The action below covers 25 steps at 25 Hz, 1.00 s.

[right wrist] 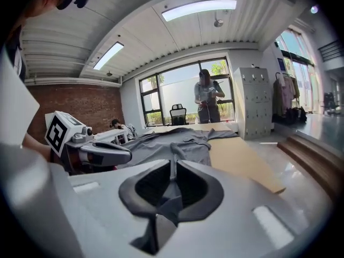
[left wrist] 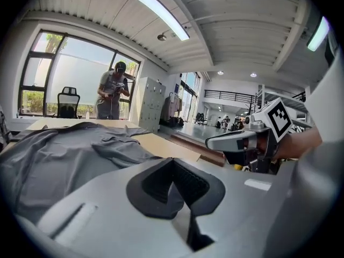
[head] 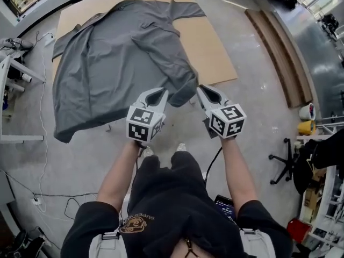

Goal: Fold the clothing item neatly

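Observation:
A grey long-sleeved garment (head: 118, 63) lies spread over a brown board (head: 212, 47) on the floor, its near part hanging off the board's edge. Its near corner is bunched between my two grippers. My left gripper (head: 163, 94) is shut on the cloth's near edge, and in the left gripper view (left wrist: 173, 161) a sliver of grey cloth sits between the jaws. My right gripper (head: 199, 89) grips the same corner from the right; in the right gripper view (right wrist: 173, 164) a grey fold runs through the narrow gap between the jaws. The garment (right wrist: 172, 141) stretches away ahead of both.
A person (right wrist: 206, 98) stands beyond the board's far end, by the window. A white table frame (head: 13, 69) and cables (head: 43, 117) are at the left. Wooden planks (head: 279, 52), a chair base (head: 285, 165) and rolls (head: 306, 120) lie at the right.

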Available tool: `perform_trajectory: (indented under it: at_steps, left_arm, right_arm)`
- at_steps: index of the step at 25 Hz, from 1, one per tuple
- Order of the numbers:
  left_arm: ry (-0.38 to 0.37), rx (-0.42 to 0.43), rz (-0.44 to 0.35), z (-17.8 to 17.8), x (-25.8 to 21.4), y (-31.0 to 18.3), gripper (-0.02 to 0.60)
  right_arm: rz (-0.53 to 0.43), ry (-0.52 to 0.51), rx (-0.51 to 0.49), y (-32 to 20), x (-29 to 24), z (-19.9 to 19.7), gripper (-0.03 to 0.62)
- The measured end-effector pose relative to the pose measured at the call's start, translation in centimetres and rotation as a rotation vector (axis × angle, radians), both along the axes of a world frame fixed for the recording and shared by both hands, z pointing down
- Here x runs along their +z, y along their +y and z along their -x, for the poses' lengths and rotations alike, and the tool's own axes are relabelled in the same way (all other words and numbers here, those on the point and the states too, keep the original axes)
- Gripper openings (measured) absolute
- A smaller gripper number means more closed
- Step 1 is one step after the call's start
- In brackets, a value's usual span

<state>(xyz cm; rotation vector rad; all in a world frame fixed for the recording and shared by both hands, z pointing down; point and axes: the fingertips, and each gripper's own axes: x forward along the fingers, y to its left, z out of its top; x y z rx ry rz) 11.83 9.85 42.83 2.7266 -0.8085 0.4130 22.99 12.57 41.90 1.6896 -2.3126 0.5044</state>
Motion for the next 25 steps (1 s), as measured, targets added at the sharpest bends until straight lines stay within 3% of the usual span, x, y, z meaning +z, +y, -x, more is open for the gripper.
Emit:
perform_trajectory:
  at_steps: [6,11,23,25]
  left_arm:
    - [-0.035,0.021,0.040,-1.5,2.6,0.7,0.008]
    - [-0.087,-0.002,0.066,-2.6,4.7,0.8,0.008]
    - [-0.159,-0.091,0.108,-4.4,7.3,0.4,0.008]
    - [-0.162,-0.110,0.111,-4.3,7.4,0.3,0.008]
  right_arm:
    - [0.125,-0.023,0.051,0.2,6.5,-2.1,0.097]
    - [0.243,-0.010,0.025,-0.1,12.6,-3.9,0.135]
    - [0.274,-0.036,-0.031,-4.5,16.4,-6.5,0.114]
    - [0.281,-0.024,-0.051,-4.8,16.5,-6.5,0.047]
